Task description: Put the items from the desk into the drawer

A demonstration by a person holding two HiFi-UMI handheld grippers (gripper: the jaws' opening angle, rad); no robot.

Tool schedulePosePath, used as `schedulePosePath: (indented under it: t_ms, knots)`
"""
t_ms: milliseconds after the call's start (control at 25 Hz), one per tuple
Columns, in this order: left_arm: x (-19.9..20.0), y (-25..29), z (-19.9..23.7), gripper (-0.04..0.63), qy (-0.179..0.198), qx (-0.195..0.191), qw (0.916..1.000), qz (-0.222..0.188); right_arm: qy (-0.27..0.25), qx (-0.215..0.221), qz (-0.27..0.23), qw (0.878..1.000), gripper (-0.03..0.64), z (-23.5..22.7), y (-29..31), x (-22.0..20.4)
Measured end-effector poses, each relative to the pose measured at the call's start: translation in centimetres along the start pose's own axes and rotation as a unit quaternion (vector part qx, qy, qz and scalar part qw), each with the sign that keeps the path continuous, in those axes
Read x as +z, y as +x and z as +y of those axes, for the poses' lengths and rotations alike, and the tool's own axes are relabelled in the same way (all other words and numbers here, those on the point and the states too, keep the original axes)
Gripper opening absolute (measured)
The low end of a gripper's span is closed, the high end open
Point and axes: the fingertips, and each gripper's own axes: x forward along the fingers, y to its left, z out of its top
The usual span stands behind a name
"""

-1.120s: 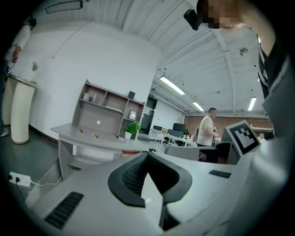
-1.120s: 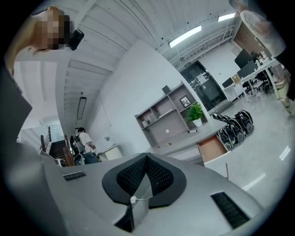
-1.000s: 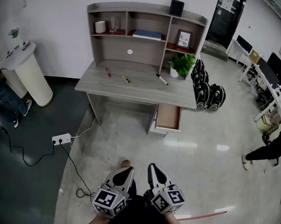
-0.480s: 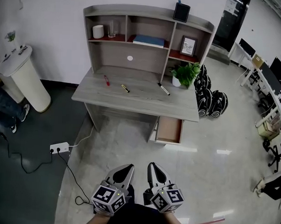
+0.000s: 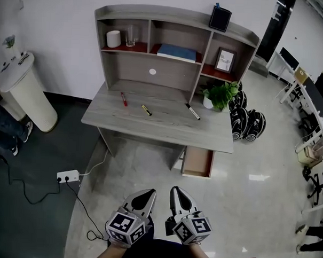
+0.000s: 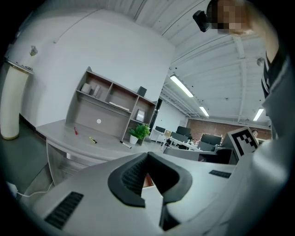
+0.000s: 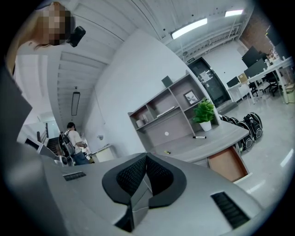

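Starting with the grippers: state?
— Left gripper (image 5: 146,194): jaws closed tip to tip, nothing between them. Right gripper (image 5: 179,196): the same, closed and empty. The two sit side by side, just apart, above the floor.

Item one, the desk?
— Desk (image 5: 151,128): ahead of both grippers, well apart from them, with a shelf unit (image 5: 177,17) on its far edge.

Items on it?
— Three, all lying flat. Red pen (image 5: 123,99): ahead and left of the left gripper. Yellow marker (image 5: 146,110): straight ahead of the left gripper, between the other two. Black marker (image 5: 192,111): ahead of the right gripper, a little to its right. None touches another.

Drawer?
— Drawer (image 5: 197,163): pulled open under the desk's right end, ahead of the right gripper and nearer to it than the markers. Nothing shows inside.

Sundries?
— Plant (image 5: 220,95): on the desk, beyond the black marker. Backpacks (image 5: 247,123): on the floor, ahead and far right of the right gripper. Power strip (image 5: 68,176): on the floor, left of the left gripper.
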Motion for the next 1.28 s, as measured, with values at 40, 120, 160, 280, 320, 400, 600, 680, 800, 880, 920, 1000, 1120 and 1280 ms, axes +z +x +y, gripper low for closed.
schedulePosePath:
  t_ms: [40,120,160,280,320,400,600,680,800,880,920,1000,1120,1280]
  knots:
    - [0.4,0.4,0.5,0.014,-0.003,-0.001,1.0000,0.001,-0.001,-0.001,0.000,1.000,0.014,-0.1,0.7,0.3]
    - [1.2,1.2,1.6,0.014,-0.007,-0.003,1.0000,0.002,-0.002,-0.005,-0.004,1.000,0.014,-0.3,2.1,0.8]
    - [1.5,1.7,2.2,0.014,-0.005,-0.004,1.0000,0.002,-0.003,-0.008,-0.005,1.000,0.014,-0.5,2.8,1.0]
    - [2.5,3.0,3.8,0.014,0.007,-0.006,1.0000,0.001,-0.007,-0.015,-0.007,1.000,0.014,-0.7,4.8,1.6]
    - [2.9,3.5,4.4,0.014,0.009,-0.007,0.9999,0.001,-0.009,-0.016,-0.008,1.000,0.014,-0.8,5.5,1.8]
    - [3.5,4.5,5.6,0.014,0.010,-0.008,0.9999,0.000,-0.013,-0.014,-0.006,1.000,0.014,-0.8,6.9,2.0]
    - [4.7,6.6,7.5,0.014,0.009,-0.020,0.9998,0.004,-0.016,-0.004,0.000,1.000,0.014,-1.0,9.8,2.4]
    - [5.1,7.2,8.0,0.014,0.009,-0.025,0.9996,0.003,-0.020,-0.011,0.000,1.000,0.014,-1.3,10.7,2.4]
    - [5.6,7.9,9.2,0.014,0.009,-0.031,0.9995,0.006,-0.021,-0.016,0.000,1.000,0.014,-1.3,12.4,2.5]
    - [5.8,8.3,9.9,0.014,0.011,-0.035,0.9993,0.007,-0.019,-0.017,-0.004,1.000,0.014,-1.2,13.3,2.6]
    - [5.9,8.5,10.3,0.014,0.012,-0.036,0.9992,0.007,-0.018,-0.017,-0.006,1.000,0.014,-1.2,13.7,2.6]
    - [6.1,8.8,10.8,0.014,0.015,-0.039,0.9991,0.006,-0.017,-0.019,-0.008,1.000,0.014,-1.2,14.1,2.5]
    - [6.3,8.8,11.3,0.014,0.018,-0.040,0.9990,0.003,-0.016,-0.027,-0.005,1.000,0.014,-1.4,14.1,2.0]
    - [5.3,8.1,11.6,0.014,0.010,-0.034,0.9993,0.010,-0.009,-0.030,-0.002,1.000,0.014,-1.5,13.7,1.3]
